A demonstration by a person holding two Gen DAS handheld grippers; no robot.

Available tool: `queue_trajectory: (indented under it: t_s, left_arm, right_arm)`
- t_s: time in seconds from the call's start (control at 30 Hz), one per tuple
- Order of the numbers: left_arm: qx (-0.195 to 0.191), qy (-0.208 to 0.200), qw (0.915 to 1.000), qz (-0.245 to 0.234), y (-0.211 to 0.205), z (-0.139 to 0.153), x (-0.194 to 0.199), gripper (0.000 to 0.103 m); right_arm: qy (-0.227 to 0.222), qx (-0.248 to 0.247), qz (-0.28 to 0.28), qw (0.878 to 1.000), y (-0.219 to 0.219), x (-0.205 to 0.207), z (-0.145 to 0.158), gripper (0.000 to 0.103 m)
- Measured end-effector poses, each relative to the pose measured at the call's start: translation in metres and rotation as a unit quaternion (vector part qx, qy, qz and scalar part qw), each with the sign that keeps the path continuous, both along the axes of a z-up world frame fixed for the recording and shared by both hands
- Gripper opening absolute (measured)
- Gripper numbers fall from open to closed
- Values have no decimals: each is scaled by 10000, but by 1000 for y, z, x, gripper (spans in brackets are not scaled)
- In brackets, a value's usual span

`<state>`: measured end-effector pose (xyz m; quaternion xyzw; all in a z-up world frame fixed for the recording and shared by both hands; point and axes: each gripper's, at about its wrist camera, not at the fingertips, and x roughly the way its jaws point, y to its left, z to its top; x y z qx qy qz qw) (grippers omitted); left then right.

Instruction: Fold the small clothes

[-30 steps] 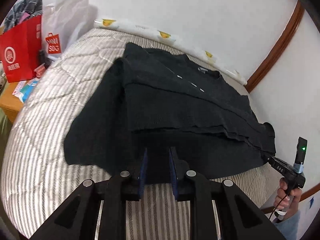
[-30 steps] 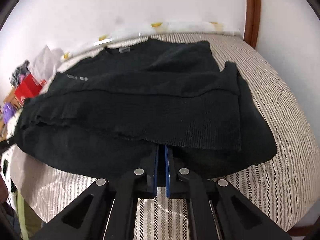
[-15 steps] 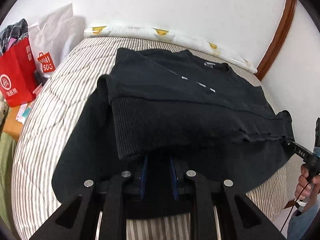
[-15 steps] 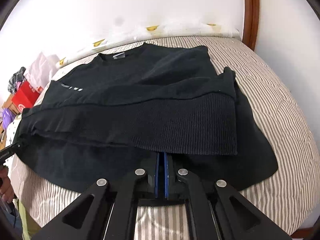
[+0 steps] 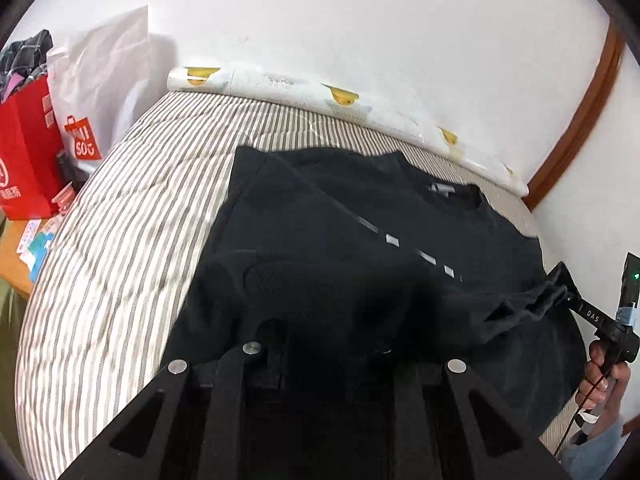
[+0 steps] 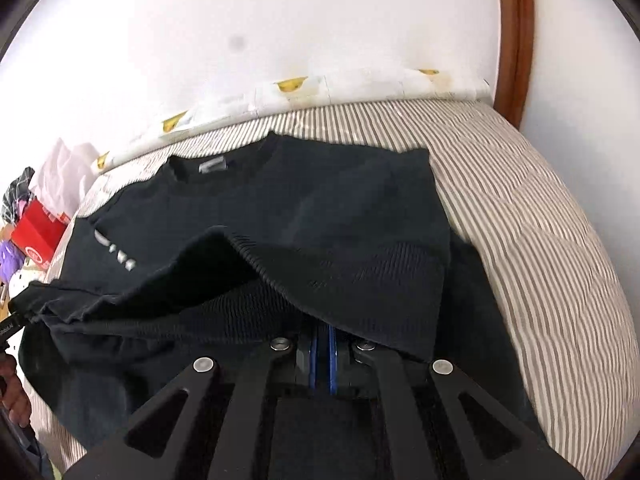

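A black sweater [image 5: 360, 240] lies on the striped bed, collar toward the far wall; it also shows in the right wrist view [image 6: 320, 208]. Its ribbed bottom hem [image 6: 360, 280] is lifted and carried over the body toward the collar. My left gripper [image 5: 320, 344] is shut on the hem's left corner; cloth drapes over its fingertips and hides them. My right gripper [image 6: 322, 344] is shut on the hem's right corner, blue pads pressed together. The right gripper also shows in the left wrist view [image 5: 576, 304], pinching the cloth.
The striped mattress [image 5: 120, 260] has bare room to the left of the sweater and to the right [image 6: 540, 240]. A red bag [image 5: 24, 152] and a white bag [image 5: 100, 80] stand beside the bed. The white wall runs close behind a duck-print roll [image 5: 280, 84].
Both grippers have carried the hem forward over the sweater toward the collar. The cloth now drapes over the fingers, and the folded layer covers more of the body.
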<state>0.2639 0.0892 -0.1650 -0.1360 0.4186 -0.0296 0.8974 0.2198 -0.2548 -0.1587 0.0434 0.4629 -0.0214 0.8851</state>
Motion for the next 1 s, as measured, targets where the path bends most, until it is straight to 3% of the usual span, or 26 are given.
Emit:
queue_trajectory:
  t_s: [0.23, 0.47, 0.53, 0.67, 0.77, 0.87, 1.0]
  left_arm:
    - [78, 20, 9997, 213, 11, 9, 29, 19]
    - [287, 137, 9993, 202, 19, 9, 36, 24]
    - [368, 259, 9989, 118, 17, 7, 42, 30]
    - [495, 299, 9983, 52, 16, 5, 47, 34]
    - [505, 293, 9983, 5, 15, 5, 49, 38]
    - [549, 275, 9981, -51, 12, 4, 50, 40]
    - [730, 282, 9969, -97, 9, 1, 53, 40]
  right_arm:
    - [-154, -223, -101, 9996, 4, 41, 13, 3]
    - [-660, -211, -12, 9976, -5, 30, 40, 29]
    - [-645, -282, 63, 9975, -8, 27, 40, 34]
    - [-749, -307, -81, 9967, -22, 19, 44, 36]
    - [-941, -327, -173, 9949, -30, 14, 55, 48]
    - [-898, -355, -151, 9952, -31, 16, 57, 49]
    - [-554, -415, 178, 9974, -28, 26, 36, 53]
